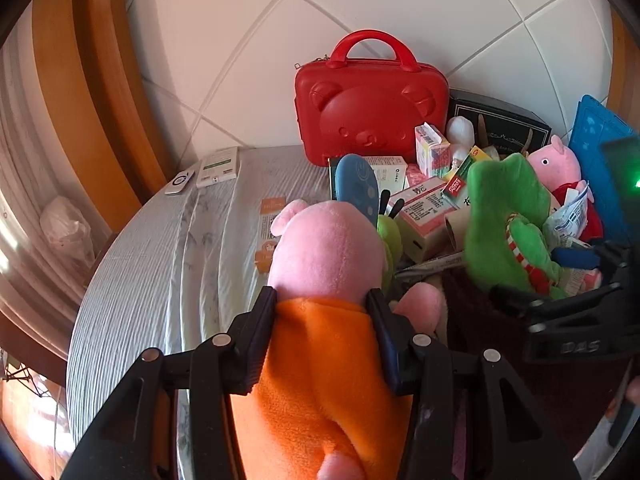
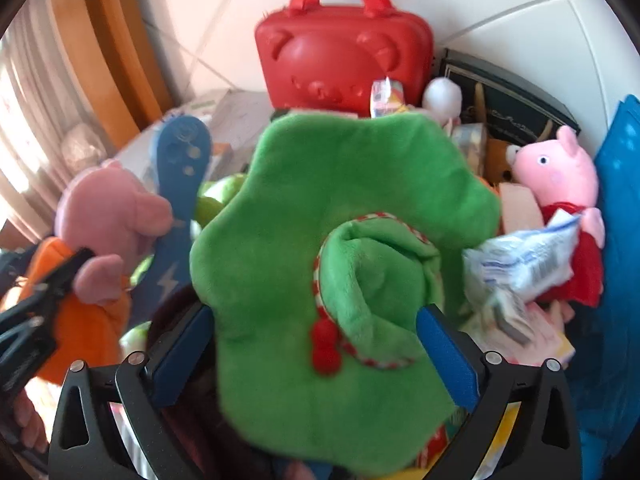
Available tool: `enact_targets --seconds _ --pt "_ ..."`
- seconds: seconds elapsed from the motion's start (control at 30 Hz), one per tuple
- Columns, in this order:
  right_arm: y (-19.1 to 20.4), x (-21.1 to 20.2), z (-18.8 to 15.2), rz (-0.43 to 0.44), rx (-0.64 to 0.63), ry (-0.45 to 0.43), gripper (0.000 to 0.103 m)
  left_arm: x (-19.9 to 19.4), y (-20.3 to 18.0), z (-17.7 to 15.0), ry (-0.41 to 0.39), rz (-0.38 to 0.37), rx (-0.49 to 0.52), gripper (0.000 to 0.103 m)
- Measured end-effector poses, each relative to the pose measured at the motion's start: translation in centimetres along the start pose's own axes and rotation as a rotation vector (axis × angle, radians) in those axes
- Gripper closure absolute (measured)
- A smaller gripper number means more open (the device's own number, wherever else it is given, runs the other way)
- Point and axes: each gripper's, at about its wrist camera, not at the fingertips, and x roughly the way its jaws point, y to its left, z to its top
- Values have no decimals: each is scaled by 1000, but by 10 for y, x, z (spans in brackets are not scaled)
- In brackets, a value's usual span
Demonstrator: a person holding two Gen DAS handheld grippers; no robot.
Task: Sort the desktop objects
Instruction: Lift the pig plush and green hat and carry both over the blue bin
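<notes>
A pink pig plush in an orange dress (image 1: 320, 248) fills the lower middle of the left wrist view. My left gripper (image 1: 320, 304) is shut on its body just below the head. The same pig (image 2: 108, 216) appears at the left of the right wrist view. A green plush with a red-and-white trimmed arm (image 2: 320, 184) lies between the fingers of my right gripper (image 2: 316, 320), which stand wide open without pressing on it. In the left wrist view the green plush (image 1: 508, 208) stands upright at the right, with the right gripper (image 1: 548, 280) around its lower part.
A red bear-faced case (image 1: 372, 104) stands against the tiled wall. Before it lie several small boxes, a blue remote-shaped toy (image 1: 356, 182), a pig plush in a red dress (image 1: 560, 164), a black box (image 1: 500, 124) and a blue board (image 1: 596, 136). A white device (image 1: 180, 182) lies on the striped tablecloth (image 1: 152, 280).
</notes>
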Motion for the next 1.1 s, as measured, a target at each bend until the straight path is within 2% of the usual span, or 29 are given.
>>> enact_targets --seconds 0.03,0.07,0.1,0.13,0.17,0.2,0.23,0.27,0.3,0.37,0.43,0.53,0.57,0.6,0.63,0.67,0.7,0.8,0.87,0.97,1.1 --pt "-1 9 1 -6 5 18 1 1 0 1 -3 -2 0 58" --pt "-3 18 0 -7 17 39 6 1 0 3 -6 -5 1 58" --pt "-5 21 -2 -26 18 39 32 0 0 3 -9 -10 0 59" --pt "-5 20 -3 -82 4 24 54 0 1 3 -11 -13 -2 59" --pt "-6 17 -4 -105 -8 4 55 -1 1 3 -12 -18 -5 61" --pt "-9 12 -5 -76 9 -5 61 -3 2 2 -14 -21 -6 63" --pt "-13 3 -6 -45 26 -27 72 -6 4 2 -17 -25 -10 65" --pt "-15 -7 -6 -28 34 -54 79 -11 5 1 -24 -33 -14 72" --pt "-16 -19 -6 -10 38 -84 81 -16 6 2 -35 -42 -14 86" --pt "-16 -49 -6 47 47 -156 82 -31 6 4 -66 -62 -15 100" --pt "-14 -81 -6 87 44 -226 82 -47 6 7 -98 -72 -15 100" --pt "-11 -107 -3 107 39 -280 82 -59 7 2 -112 -57 6 100" --pt "-10 -114 -4 102 37 -294 82 -59 8 0 -96 -53 6 94" --pt "-10 -118 -6 88 36 -304 82 -57 9 -5 -66 -51 6 76" --pt "-10 -120 -8 78 36 -308 82 -54 10 -9 -45 -59 2 61" --pt "-12 -121 -12 70 43 -307 82 -52 10 -12 -37 -73 -4 34" --pt "-15 -119 -14 67 51 -302 82 -51 9 -18 -37 -97 -9 21" --pt "-31 -114 -30 65 86 -277 82 -40 -4 -26 -7 -100 30 20" --pt "-41 -111 -41 60 103 -264 82 -21 -11 -30 51 -71 41 20" --pt "-55 -113 -55 45 123 -254 82 8 -12 -31 134 -82 17 20" --pt "-71 -112 -59 42 145 -249 81 37 -18 -23 199 -158 -19 19"
